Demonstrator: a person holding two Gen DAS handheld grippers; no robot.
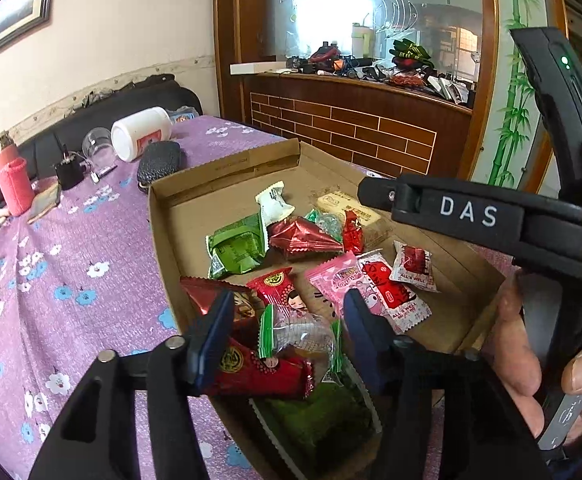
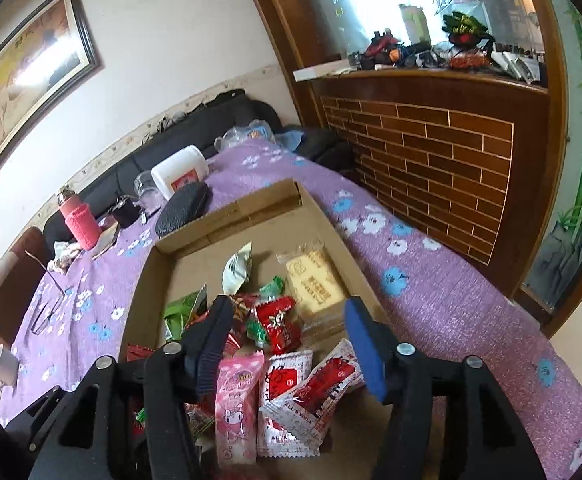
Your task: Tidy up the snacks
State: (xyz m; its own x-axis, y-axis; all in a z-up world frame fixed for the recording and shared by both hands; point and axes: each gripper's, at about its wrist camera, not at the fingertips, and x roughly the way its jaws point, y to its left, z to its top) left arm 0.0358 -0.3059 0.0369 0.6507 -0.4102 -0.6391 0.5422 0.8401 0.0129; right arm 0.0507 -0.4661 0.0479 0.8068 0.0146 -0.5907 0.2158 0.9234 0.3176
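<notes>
Both grippers hover apart-fingered and empty over the cardboard tray (image 1: 163,216) on the table (image 1: 71,264), where the snacks lie heaped. The left gripper (image 1: 287,320) tilts down above a clear green-edged candy (image 1: 299,334); the right gripper (image 2: 291,340) slants over the pink packet (image 2: 237,400). Sorting seems underway, so next comes closing on a single wrapper.

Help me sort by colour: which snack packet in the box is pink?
The pink packet with a cartoon figure, lying beside the white-and-red "ALL'S WELL" packets; no other is pink.
</notes>
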